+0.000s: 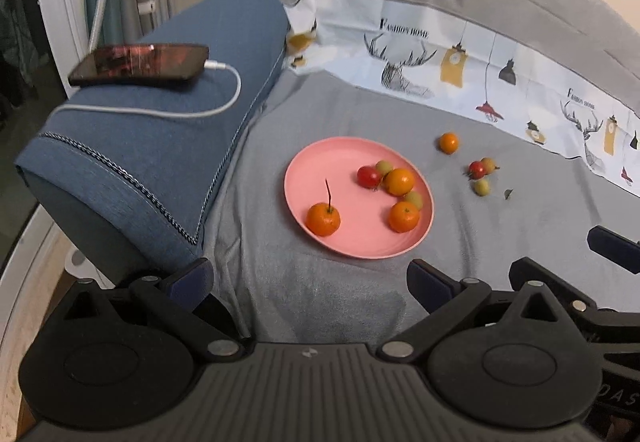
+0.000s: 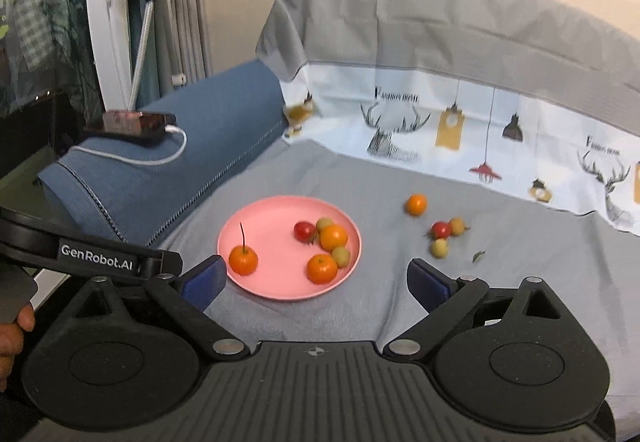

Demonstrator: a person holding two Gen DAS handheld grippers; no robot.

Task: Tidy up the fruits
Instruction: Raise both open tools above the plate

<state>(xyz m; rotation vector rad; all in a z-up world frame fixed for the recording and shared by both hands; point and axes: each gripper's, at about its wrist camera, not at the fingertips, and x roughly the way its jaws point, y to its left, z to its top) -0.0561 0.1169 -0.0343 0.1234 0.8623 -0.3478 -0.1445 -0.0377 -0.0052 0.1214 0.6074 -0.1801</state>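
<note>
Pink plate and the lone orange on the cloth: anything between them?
Nothing: bare grey cloth between the pink plate and lone orange, clear in both wrist views.

- A sofa seat under a grey cover [image 1: 352, 109] carries everything.
- A pink plate [image 1: 320, 177] lies on it.
- On the cover right of the plate: a small orange [image 1: 448, 143], a red tomato [image 1: 476, 169] touching a yellowish fruit [image 1: 489, 163], a green fruit [image 1: 481, 186], a leaf scrap [image 1: 508, 194].

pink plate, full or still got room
Still has room: the pink plate holds six fruits along one side, and its middle is bare.
</note>
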